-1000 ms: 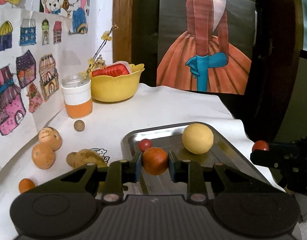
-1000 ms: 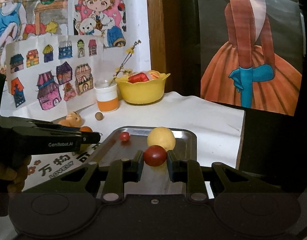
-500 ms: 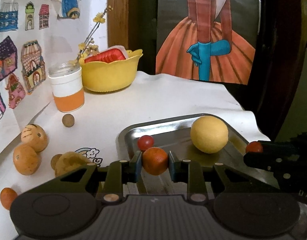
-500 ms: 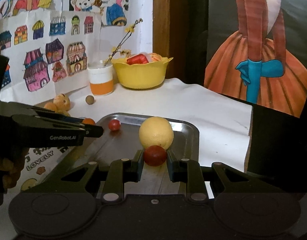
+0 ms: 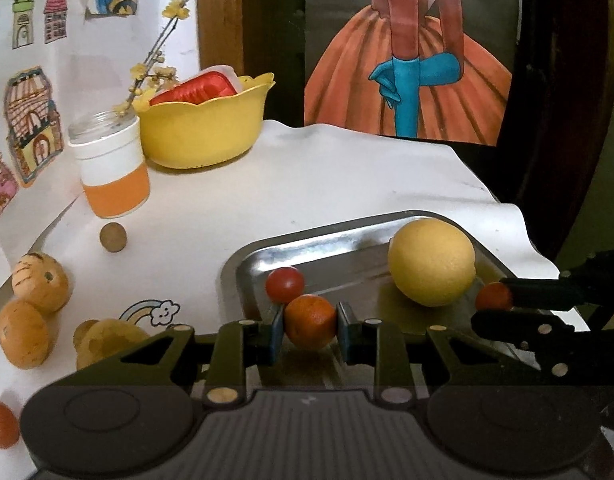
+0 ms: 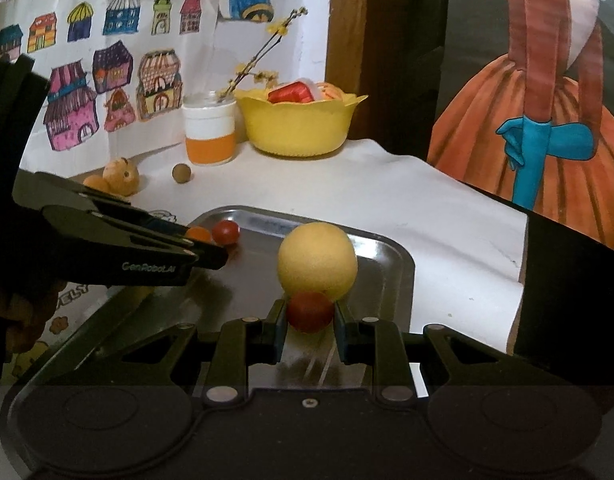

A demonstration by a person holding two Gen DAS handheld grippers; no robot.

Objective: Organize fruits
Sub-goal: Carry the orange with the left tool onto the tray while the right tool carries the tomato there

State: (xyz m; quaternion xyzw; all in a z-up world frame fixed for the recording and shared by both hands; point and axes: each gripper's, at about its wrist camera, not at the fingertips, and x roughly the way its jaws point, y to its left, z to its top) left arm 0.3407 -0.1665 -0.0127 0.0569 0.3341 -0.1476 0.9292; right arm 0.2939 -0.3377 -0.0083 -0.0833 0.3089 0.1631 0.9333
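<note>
While the left tool (image 5: 310, 327) grips an orange fruit (image 5: 310, 326) over the tray (image 5: 347, 236) beside a tomato (image 5: 285, 284), the right tool (image 6: 310, 318) clamps a red fruit (image 6: 310, 312) just before the tray's lemon (image 6: 317, 266).

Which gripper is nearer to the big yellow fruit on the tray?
Right. The right gripper is directly before the yellow fruit, almost touching; the left gripper is off to its side, beside the small tomato.
</note>
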